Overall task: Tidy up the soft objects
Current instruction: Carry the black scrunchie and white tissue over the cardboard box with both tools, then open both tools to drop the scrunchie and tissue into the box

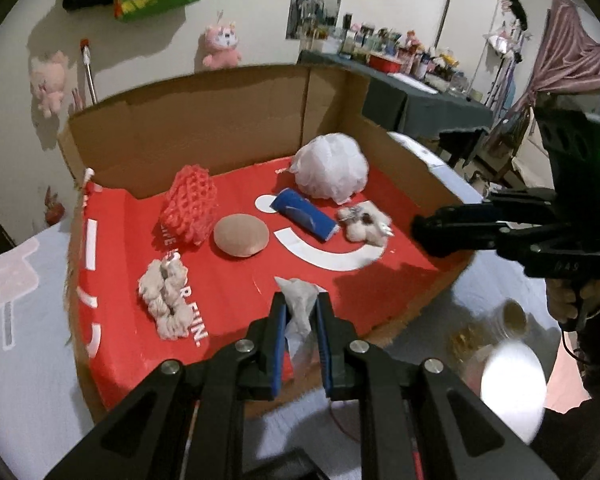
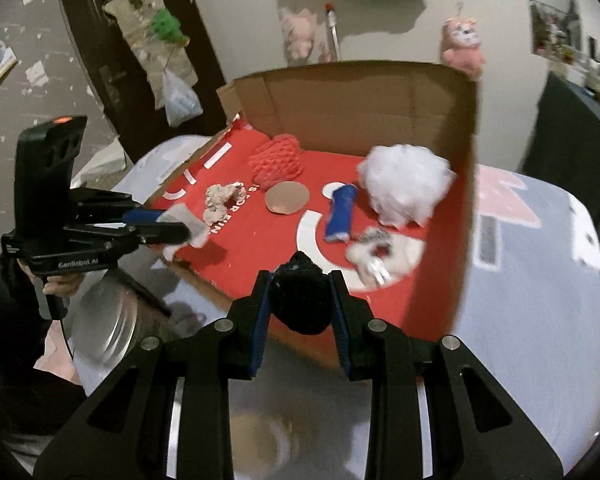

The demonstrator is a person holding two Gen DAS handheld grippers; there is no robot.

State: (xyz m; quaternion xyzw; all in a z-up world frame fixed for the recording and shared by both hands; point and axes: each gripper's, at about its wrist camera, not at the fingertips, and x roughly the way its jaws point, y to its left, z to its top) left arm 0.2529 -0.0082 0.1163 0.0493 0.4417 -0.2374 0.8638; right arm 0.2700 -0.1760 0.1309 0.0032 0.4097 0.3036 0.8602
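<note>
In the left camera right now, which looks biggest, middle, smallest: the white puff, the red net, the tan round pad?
1. White puff
2. Red net
3. Tan round pad
The puff and net look close in size.

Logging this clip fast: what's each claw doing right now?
Left claw: shut on a crumpled pale cloth.
Right claw: shut on a black fuzzy ball.

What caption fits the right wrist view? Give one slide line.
Right gripper carries a black woolly ball toward the red-lined cardboard box of soft items.
</note>
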